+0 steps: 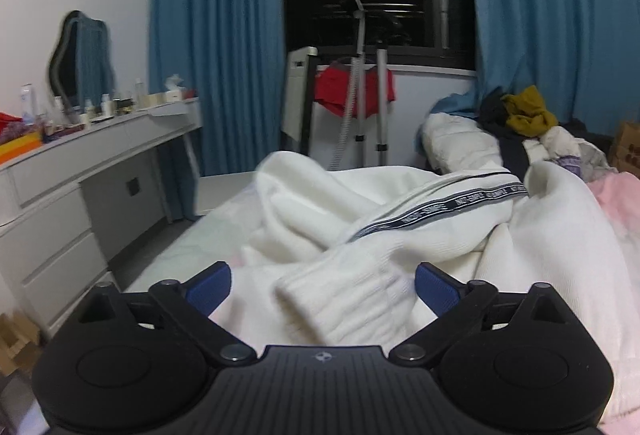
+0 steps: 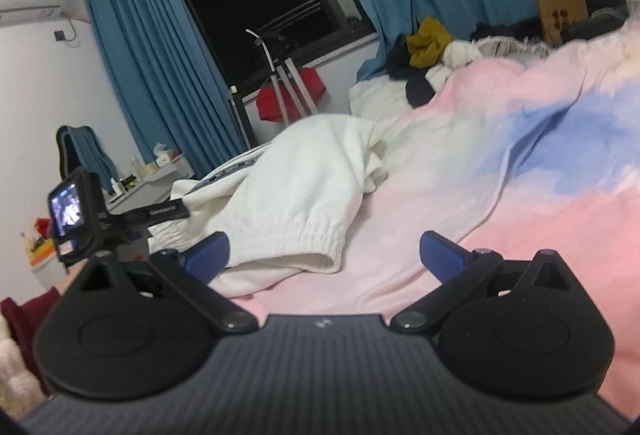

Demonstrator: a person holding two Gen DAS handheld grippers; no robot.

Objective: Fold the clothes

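Here, in the left wrist view, the left hand-held gripper point(image 1: 323, 285) is seen spread wide, a ribbed cuff point(image 1: 340, 301) of the white sweater point(image 1: 400, 219) lying between its blue pads point(image 1: 436, 289), ungripped. In the right wrist view, the right hand-held gripper point(image 2: 324, 253) is likewise held spread, the sweater's elastic hem point(image 2: 296, 235) lying on the pink bedspread point(image 2: 500, 203) just beyond it.
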